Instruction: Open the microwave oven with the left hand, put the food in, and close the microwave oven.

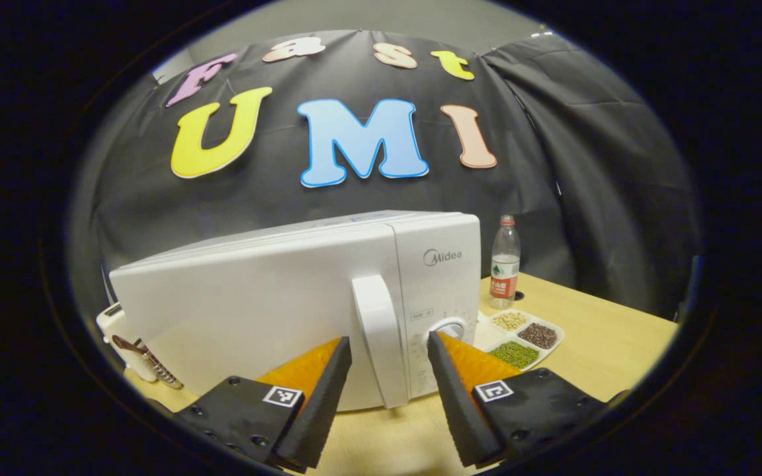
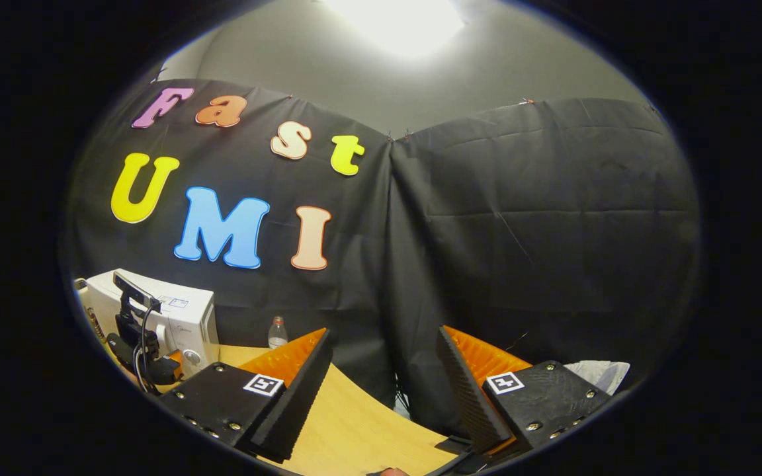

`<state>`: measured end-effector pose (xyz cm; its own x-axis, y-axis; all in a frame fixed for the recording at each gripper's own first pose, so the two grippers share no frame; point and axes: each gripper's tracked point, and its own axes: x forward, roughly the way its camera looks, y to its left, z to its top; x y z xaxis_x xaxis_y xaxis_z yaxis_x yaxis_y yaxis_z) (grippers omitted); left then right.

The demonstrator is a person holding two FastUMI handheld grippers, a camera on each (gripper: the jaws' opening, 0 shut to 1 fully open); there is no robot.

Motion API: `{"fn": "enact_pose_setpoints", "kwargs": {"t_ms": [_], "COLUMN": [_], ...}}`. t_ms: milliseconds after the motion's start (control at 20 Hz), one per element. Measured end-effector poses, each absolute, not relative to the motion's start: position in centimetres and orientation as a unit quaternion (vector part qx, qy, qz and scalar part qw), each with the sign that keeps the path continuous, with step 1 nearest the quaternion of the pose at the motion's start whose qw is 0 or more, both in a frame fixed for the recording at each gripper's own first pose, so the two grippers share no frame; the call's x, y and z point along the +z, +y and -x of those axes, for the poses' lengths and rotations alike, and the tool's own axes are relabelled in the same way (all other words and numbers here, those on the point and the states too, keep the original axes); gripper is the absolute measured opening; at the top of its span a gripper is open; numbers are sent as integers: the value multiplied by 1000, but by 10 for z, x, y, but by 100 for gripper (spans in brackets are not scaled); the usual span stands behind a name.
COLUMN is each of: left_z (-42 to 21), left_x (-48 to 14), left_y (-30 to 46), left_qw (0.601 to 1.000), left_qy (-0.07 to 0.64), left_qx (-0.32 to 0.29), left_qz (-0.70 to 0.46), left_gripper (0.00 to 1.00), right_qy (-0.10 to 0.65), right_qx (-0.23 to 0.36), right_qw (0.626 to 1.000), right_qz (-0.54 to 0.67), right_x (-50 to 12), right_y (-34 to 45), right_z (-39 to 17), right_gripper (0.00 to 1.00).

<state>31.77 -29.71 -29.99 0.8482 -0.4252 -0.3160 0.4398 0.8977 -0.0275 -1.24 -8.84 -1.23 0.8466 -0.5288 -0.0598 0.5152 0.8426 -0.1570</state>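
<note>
Left gripper open, fingers straddling the microwave door handle (not yet touching). Handle looks rigid, smooth; best gripped mid-height. Right gripper open, empty.

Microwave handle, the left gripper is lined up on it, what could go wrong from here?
The left gripper is open, with the handle between its fingers but not yet gripped; a shallow bite might slip off when pulled. The microwave sits angled on the table, so a hard tug could drag it. The tray of beans and the bottle stand close beside it.
</note>
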Motion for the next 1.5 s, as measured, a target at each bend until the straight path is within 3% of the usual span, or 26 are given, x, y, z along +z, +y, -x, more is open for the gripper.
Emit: {"fn": "enact_pose_setpoints", "kwargs": {"t_ms": [50, 200, 400, 450, 550, 600, 650, 750, 800, 900, 1000, 1200, 1500], "left_z": [-317, -318, -320, -321, -319, -318, -318, -318, -316, -290, -270, -240, -192], "left_x": [-303, -304, -306, -306, -305, -306, -305, -303, -304, -308, -295, -296, -289], "left_y": [-301, -299, -296, -296, -295, -295, -294, -293, -293, -283, -272, -254, -213], "left_qw": [959, 962, 964, 963, 962, 962, 962, 963, 963, 961, 968, 962, 966], "left_qy": [163, 163, 164, 167, 173, 175, 178, 184, 188, 212, 177, 202, 217], "left_qx": [-229, -217, -209, -210, -211, -209, -205, -196, -192, -175, -176, -186, -139], "left_qz": [-24, -26, -16, -13, 1, 2, -2, 2, -3, 9, 0, 12, 8], "left_gripper": [65, 60, 34, 37, 25, 30, 20, 14, 17, 11, 11, 11, 14], "right_qy": [51, 52, 55, 56, 58, 57, 55, 52, 50, 48, 43, 32, 27], "right_qx": [-275, -281, -287, -288, -286, -283, -280, -272, -265, -252, -233, -184, -108], "right_qw": [958, 956, 954, 953, 954, 955, 956, 958, 960, 963, 969, 981, 993], "right_qz": [68, 71, 71, 71, 71, 71, 71, 72, 73, 78, 73, 56, 25], "right_x": [-12, -12, -13, -13, -14, -14, -13, -11, -9, -8, -8, -9, -17], "right_y": [-89, -94, -97, -97, -97, -96, -95, -93, -89, -86, -83, -73, -65], "right_z": [13, 17, 22, 23, 23, 23, 22, 21, 22, 21, 18, 8, 6], "right_gripper": [95, 96, 96, 96, 96, 96, 96, 95, 93, 95, 96, 96, 95]}}
